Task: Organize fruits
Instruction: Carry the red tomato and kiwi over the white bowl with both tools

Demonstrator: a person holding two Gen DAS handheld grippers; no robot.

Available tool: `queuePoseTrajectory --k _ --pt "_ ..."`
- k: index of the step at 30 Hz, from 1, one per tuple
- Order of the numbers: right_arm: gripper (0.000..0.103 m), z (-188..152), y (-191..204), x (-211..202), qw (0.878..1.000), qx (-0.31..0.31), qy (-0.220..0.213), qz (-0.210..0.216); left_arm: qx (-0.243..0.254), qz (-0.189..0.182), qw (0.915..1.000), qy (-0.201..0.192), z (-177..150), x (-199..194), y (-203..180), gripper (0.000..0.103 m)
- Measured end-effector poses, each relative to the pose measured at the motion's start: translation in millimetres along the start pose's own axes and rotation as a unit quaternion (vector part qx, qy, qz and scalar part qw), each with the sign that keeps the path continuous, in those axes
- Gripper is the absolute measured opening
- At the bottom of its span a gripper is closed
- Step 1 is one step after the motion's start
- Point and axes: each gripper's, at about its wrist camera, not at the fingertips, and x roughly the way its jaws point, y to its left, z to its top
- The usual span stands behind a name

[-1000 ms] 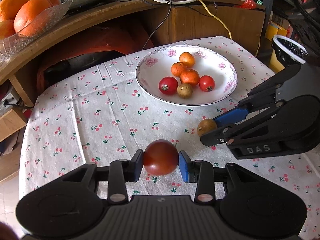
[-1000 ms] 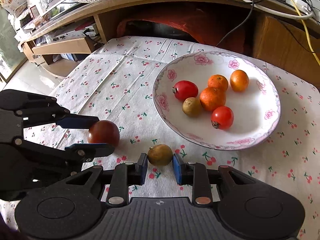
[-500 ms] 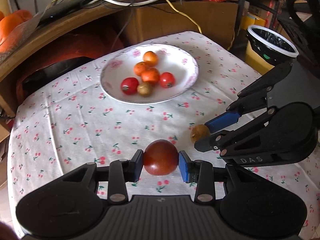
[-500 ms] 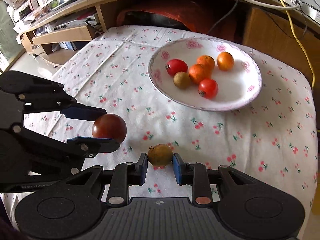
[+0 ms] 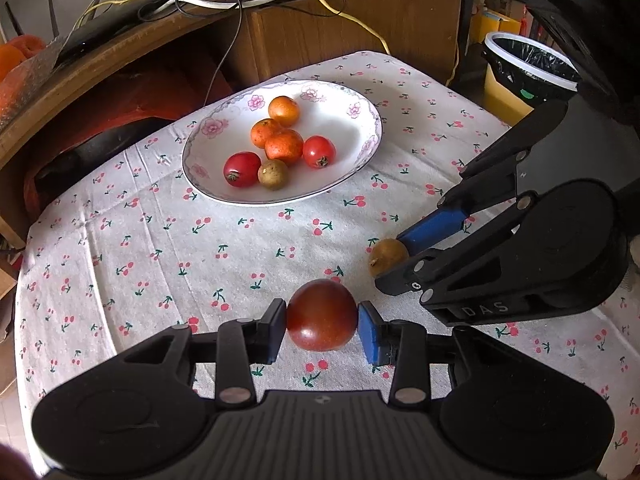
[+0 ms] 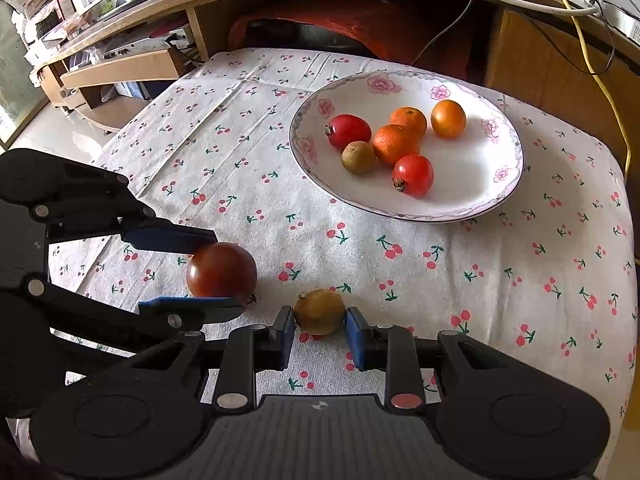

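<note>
I am holding a dark red tomato pinched between the two blue pads of the left tool, lifted above the cherry-print cloth of the tabletop. Beside it, the right tool is pinching a small brownish-yellow fruit; the pads are touching it on both sides, near its widest part. Both fruits are hanging near the front of the tabletop, well apart from the plate further back, which is already carrying two red tomatoes, three small oranges and one brown fruit clustered around its middle.

Risks I am noting:
- The tomato is smooth and round, and the pads are meeting it only across a narrow band. Any twist of the wrist on the way over may be rolling it out of the pinch.
- Squeezing harder to prevent that may be splitting the skin.
- The two tools are working close together. Carrying both to the plate at once may be knocking them against each other and jarring one fruit loose.
- The plate is shallow with a sloping wall. Releasing from height, or onto the cluster, may be sending fruit rolling over the rim onto the cloth.
- I judge the open right side of the plate the safer landing spot.
</note>
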Motion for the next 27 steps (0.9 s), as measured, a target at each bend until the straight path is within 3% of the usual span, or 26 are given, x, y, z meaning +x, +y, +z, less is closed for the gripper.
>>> queuePoseTrajectory --k 7,16,27 --pt "0.023 -2.9 -1.1 -1.6 1.0 0.006 -0.001 0.001 -0.016 -0.027 0.9992 0.023 -3.5 11.4 3.2 0.052" --pt "0.023 -5.6 -7.8 -10.2 1.0 0.018 -0.008 0.003 -0.02 -0.009 0.9996 0.015 -1.3 7.4 3.6 0.047" --pt "0.023 8.8 -17.8 -31.1 0.998 0.039 -0.048 0.0 -0.037 0.005 0.9991 -0.019 22.1 -2.7 10.6 0.047"
